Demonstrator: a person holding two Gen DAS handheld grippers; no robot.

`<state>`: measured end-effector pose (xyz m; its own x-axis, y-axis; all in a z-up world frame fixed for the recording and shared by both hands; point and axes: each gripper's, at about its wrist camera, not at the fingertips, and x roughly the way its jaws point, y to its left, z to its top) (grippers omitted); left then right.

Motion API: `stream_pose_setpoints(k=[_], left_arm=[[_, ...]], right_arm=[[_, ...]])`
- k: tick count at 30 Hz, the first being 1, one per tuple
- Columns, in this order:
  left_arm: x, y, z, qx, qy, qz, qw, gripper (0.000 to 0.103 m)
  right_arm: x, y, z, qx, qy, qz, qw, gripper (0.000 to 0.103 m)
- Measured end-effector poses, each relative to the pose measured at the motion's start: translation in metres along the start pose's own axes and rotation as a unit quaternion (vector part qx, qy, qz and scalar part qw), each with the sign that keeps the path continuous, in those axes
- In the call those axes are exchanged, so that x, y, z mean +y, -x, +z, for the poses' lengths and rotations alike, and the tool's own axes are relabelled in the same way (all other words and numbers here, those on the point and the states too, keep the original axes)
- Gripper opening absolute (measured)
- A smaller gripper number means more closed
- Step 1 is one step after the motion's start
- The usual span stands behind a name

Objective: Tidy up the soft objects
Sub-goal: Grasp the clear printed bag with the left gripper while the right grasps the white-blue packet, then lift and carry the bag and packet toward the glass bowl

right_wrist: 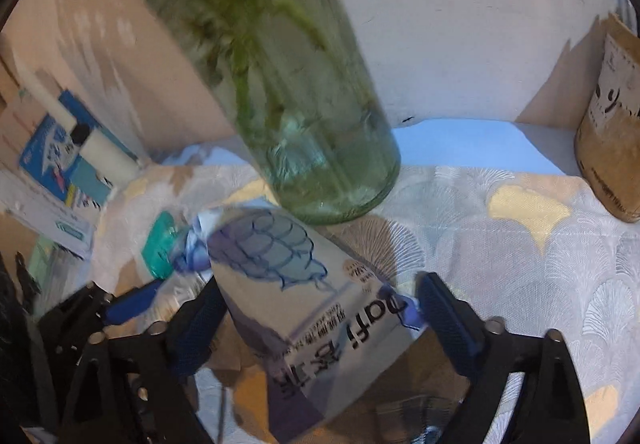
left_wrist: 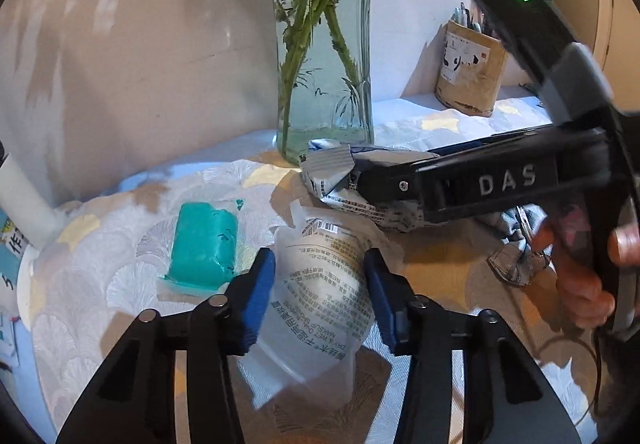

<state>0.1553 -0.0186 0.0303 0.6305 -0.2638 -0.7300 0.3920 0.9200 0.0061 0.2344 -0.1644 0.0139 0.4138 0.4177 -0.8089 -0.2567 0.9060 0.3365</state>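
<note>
Blue pads of the left gripper (left_wrist: pixel 318 294) press both sides of a clear printed pouch (left_wrist: pixel 324 284) lying on the patterned cloth (left_wrist: pixel 100 284), a teal block (left_wrist: pixel 204 248) at ten o'clock. Wider apart (view blurred), the right gripper (right_wrist: pixel 316 308) straddles a silver packet (right_wrist: pixel 304 308) below the glass vase (right_wrist: pixel 312 115); contact unclear.

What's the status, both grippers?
Left gripper shut on clear pouch. Right gripper open around blue-printed packet. Glass vase close behind.
</note>
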Motion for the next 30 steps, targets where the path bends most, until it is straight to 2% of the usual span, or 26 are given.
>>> stream_pose_setpoints(k=[1,6,13,19,25,30], left_arm=[[-0.001,0.000,0.000,-0.001,0.000,0.003,1.0000,0.040],[-0.006,0.004,0.000,-0.003,-0.004,0.017,0.9998,0.035],[-0.014,0.032,0.004,-0.016,-0.003,0.022,0.9996,0.033],[-0.021,0.079,-0.004,-0.023,0.009,0.036,0.9991,0.033],[-0.033,0.141,-0.020,-0.035,0.019,0.055,0.9977,0.033],[-0.053,0.188,-0.037,-0.051,0.016,0.064,0.9965,0.033]], right_arm=[[0.004,0.003,-0.002,-0.009,0.009,-0.006,1.000,0.070],[0.014,0.014,-0.005,-0.021,0.017,-0.006,1.000,0.058],[0.016,0.043,-0.010,-0.036,-0.002,0.007,0.999,0.057],[0.034,0.084,-0.026,-0.058,0.003,-0.001,0.998,0.057],[0.061,0.132,-0.057,-0.075,0.019,-0.016,0.997,0.057],[0.084,0.171,-0.096,-0.085,0.023,-0.025,0.996,0.057]])
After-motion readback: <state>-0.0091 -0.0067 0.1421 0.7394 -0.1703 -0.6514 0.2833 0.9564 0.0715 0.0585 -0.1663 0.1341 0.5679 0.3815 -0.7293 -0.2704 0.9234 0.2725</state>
